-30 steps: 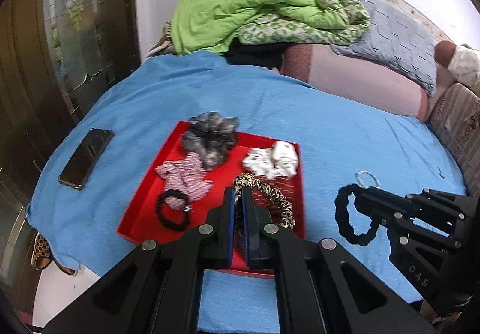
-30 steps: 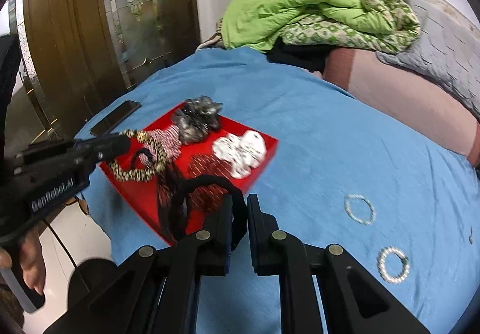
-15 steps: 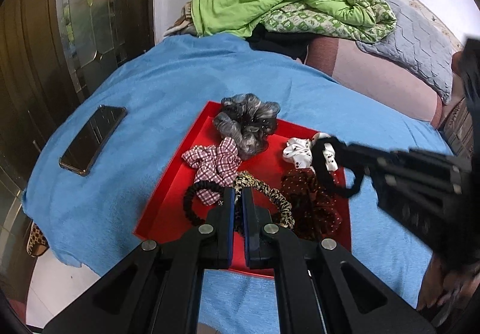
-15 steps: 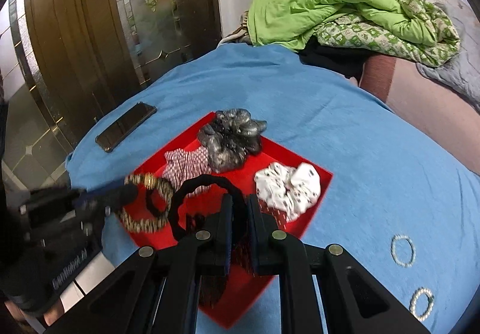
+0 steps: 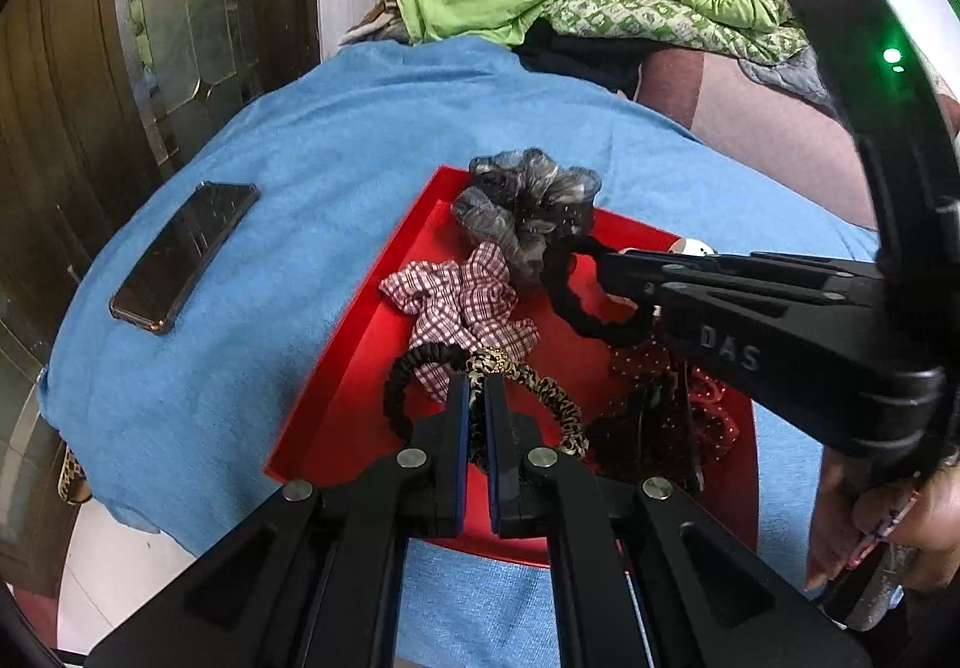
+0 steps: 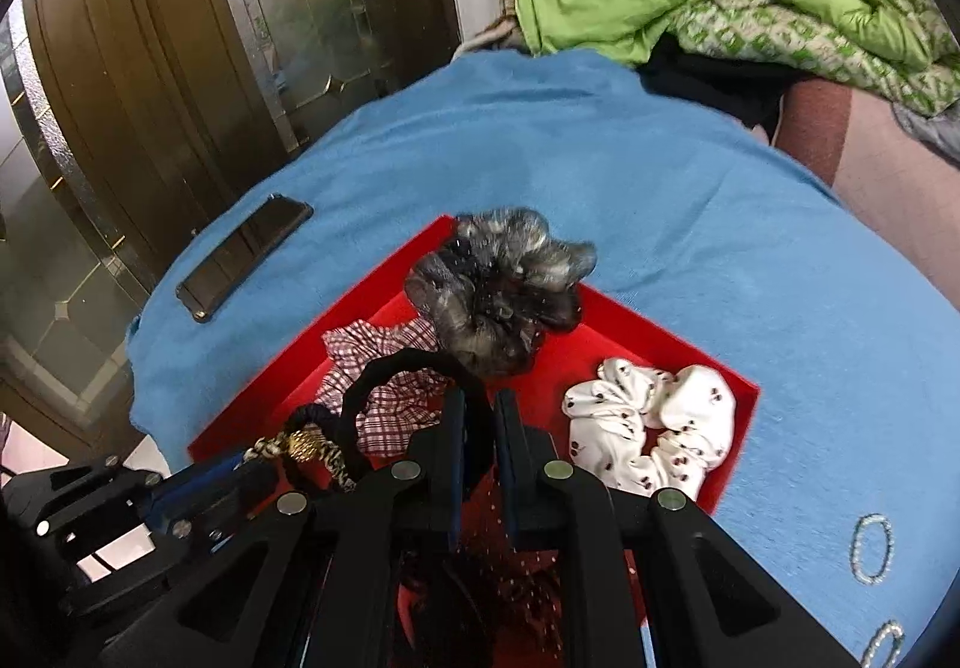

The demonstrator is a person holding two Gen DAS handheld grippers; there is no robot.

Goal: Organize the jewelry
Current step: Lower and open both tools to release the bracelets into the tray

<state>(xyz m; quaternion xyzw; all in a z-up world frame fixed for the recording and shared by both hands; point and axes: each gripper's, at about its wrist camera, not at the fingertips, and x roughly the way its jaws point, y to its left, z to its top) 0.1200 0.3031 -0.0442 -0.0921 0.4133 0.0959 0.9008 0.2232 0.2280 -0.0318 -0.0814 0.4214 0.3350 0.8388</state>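
Mostly sorted: scrunchies already in red tray (image 6: 672,335) mid-frame. Left tool (image 5: 478,398) clamped on leopard-print hair tie (image 5: 543,386), right tool (image 6: 478,422) on black hair tie (image 6: 384,377), over tray. Seemingly two bead bracelets (image 6: 871,548) left, lower right, on bed.

Left gripper (image 5: 477,386) angled downward, jaws clamped, right gripper (image 6: 479,404) likewise pitched down, jaws clamped, hand (image 5: 888,524) on its handle

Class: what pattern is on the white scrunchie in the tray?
Small dark cherry-like prints on white scrunchie; right wrist view.
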